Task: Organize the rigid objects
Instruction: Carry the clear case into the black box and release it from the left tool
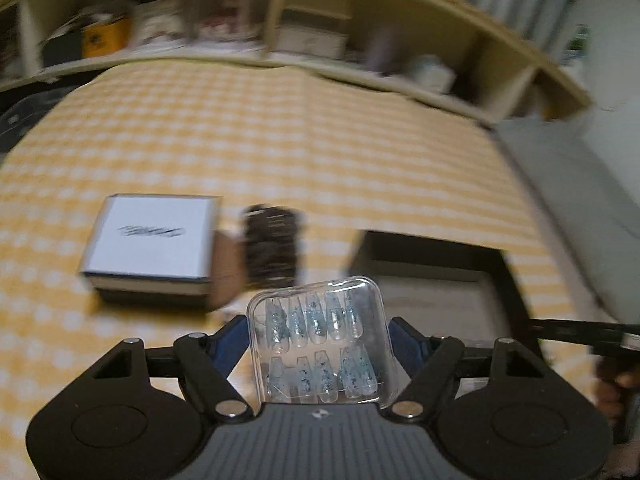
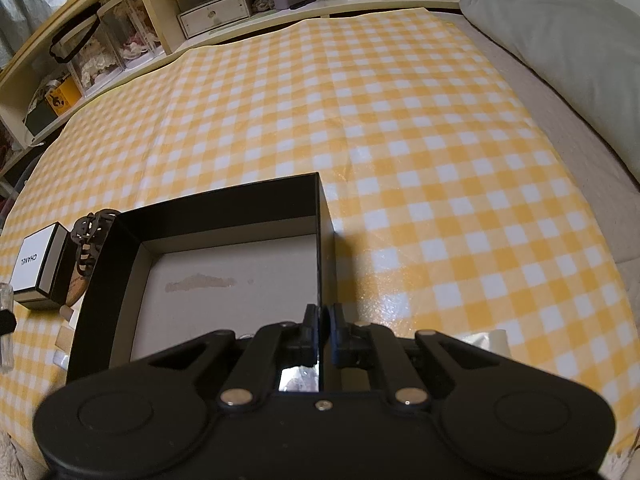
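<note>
Yellow-checked cloth [image 2: 400, 120], cream shelving [image 2: 160, 8] behind, grey pillow [image 2: 560, 32] beside.

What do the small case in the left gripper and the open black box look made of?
Clear case: hard transparent plastic, glossy; the blue glitter nails show through it. Black box: likely matte paperboard, with thin straight walls and a grey, scuffed floor.

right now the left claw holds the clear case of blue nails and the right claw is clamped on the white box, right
Not quite. The left claw does hold the clear nail case, but the right claw is clamped on the black box's wall, seen in the right wrist view; the white box sits untouched.
</note>
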`<state>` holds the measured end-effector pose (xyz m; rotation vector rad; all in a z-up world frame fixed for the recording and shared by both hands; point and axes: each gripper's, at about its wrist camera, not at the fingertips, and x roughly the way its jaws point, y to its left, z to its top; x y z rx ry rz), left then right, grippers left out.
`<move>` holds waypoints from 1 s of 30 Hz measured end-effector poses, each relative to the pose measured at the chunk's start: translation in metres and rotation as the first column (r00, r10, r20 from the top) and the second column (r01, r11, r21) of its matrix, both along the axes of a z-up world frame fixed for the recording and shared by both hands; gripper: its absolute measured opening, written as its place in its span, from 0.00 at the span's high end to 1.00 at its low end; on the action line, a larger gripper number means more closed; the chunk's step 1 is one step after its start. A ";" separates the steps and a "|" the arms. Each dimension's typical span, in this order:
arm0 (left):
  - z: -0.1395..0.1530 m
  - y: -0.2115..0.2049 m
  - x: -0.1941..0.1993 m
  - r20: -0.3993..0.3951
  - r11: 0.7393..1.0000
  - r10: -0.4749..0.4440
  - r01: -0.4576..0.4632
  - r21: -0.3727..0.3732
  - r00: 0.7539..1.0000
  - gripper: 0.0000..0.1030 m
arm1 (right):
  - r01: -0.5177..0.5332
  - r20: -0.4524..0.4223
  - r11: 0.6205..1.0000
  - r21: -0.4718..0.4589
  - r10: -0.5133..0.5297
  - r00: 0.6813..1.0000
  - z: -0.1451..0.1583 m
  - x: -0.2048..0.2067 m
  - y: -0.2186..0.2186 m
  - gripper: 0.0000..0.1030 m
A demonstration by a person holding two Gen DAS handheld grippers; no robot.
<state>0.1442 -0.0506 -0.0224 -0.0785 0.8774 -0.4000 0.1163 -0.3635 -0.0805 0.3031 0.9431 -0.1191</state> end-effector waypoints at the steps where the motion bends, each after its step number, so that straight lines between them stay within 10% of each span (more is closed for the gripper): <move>1: -0.001 -0.012 -0.003 0.009 1.000 -0.024 0.024 -0.003 1.000 0.26 | -0.001 -0.001 1.000 -0.001 0.001 1.000 0.000 0.000 0.000 0.94; 15: -0.042 -0.123 -0.011 0.026 0.973 -0.232 0.232 0.004 0.972 0.26 | 0.001 -0.005 1.000 0.012 -0.001 1.000 0.001 0.001 -0.002 0.94; 30: -0.087 -0.143 0.004 -0.161 0.956 -0.248 0.214 -0.203 0.955 0.11 | 0.008 -0.006 0.999 0.034 -0.008 1.000 0.000 -0.001 -0.003 0.93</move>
